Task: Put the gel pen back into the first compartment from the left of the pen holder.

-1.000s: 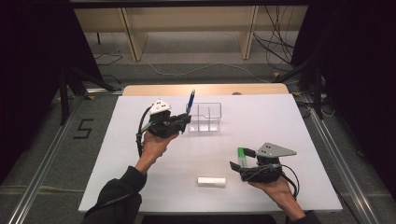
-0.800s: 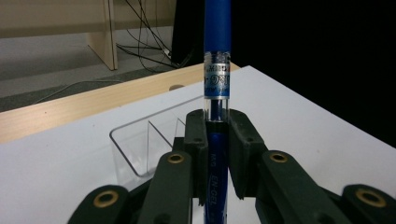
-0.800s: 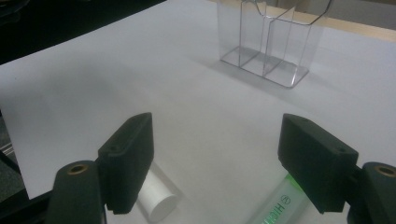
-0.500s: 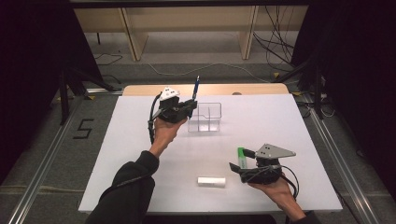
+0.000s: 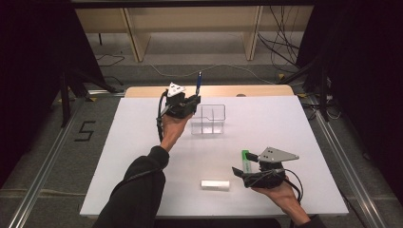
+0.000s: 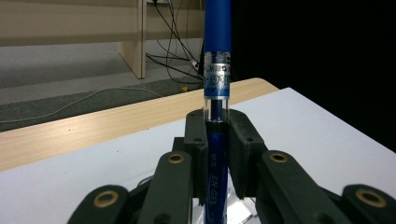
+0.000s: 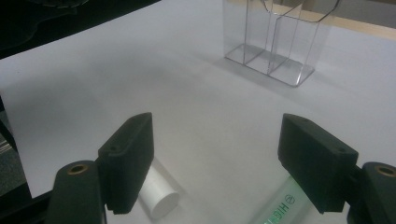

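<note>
My left gripper (image 5: 194,101) (image 6: 217,126) is shut on a blue gel pen (image 5: 198,81) (image 6: 217,70), which stands upright, its lower part hidden between the jaws. It hovers just left of a clear two-compartment holder (image 5: 212,119) (image 7: 275,42) at the back middle of the white table (image 5: 285,123). My right gripper (image 5: 243,167) (image 7: 219,140) stays low at the front right, open, with bare table between its jaws. A green highlighter (image 5: 245,158) (image 7: 280,205) lies under its right jaw. A white cylinder (image 5: 215,185) (image 7: 156,193) lies beside its left jaw.
A wooden strip (image 5: 256,90) runs along the table's far edge, with cables and wooden furniture legs on the floor beyond. Metal rails (image 5: 43,180) run down both sides of the table. A "5" marks the floor on the left.
My left gripper has carried the blue pen away from the person and slightly right, up beside the clear holder. The right gripper, highlighter and white cylinder have stayed put.
</note>
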`<state>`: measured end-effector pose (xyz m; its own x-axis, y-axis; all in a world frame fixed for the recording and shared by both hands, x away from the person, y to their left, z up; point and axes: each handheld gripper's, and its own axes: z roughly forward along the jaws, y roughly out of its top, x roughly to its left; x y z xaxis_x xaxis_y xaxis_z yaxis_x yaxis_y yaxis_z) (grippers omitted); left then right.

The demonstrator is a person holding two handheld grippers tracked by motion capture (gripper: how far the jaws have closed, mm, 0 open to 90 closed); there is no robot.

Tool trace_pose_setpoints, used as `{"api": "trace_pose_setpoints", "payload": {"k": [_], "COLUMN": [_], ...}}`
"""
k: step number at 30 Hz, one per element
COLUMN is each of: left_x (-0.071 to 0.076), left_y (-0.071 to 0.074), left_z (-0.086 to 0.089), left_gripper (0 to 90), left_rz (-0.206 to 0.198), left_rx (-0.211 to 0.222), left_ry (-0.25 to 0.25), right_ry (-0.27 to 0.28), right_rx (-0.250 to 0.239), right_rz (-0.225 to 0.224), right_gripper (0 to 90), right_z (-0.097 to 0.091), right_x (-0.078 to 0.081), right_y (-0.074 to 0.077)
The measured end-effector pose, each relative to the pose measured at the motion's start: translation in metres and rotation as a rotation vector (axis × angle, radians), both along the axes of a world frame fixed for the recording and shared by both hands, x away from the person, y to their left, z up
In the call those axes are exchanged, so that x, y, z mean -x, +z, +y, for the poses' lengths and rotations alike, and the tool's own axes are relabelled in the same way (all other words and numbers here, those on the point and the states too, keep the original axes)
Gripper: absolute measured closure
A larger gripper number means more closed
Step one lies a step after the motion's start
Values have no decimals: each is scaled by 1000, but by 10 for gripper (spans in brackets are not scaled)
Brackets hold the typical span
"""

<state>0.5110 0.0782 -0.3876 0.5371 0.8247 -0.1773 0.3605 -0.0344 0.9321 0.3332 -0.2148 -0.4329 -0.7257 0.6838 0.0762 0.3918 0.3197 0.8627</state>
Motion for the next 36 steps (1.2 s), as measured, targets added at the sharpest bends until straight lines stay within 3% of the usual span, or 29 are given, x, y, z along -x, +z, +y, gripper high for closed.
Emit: {"api": "trace_pose_setpoints", "payload": {"k": [2, 8, 14, 21, 32, 36], "left_x": [-1, -6, -9, -14, -16, -11], "left_y": [-2, -5, -11, -21, -30, -25], "left_z": [-2, -6, -10, -7, -12, -11], "left_gripper": [789, 789, 789, 787, 776, 433], "left_rz": [2, 8, 11, 9, 44, 33], "left_rx": [-16, -9, -41, -44, -61, -96], "left_ry": [-6, 9, 8, 49, 68, 72], "right_ry": [-1, 3, 2, 13, 23, 22], "right_rx": [-4, 1, -1, 3, 7, 3], "right_rz": [-1, -1, 3, 2, 4, 1], "right_gripper": [278, 278, 283, 287, 293, 293], "right_z": [0, 1, 1, 2, 2, 2], "right_x": [0, 0, 1, 1, 1, 1], "right_y": [0, 0, 0, -1, -2, -1]}}
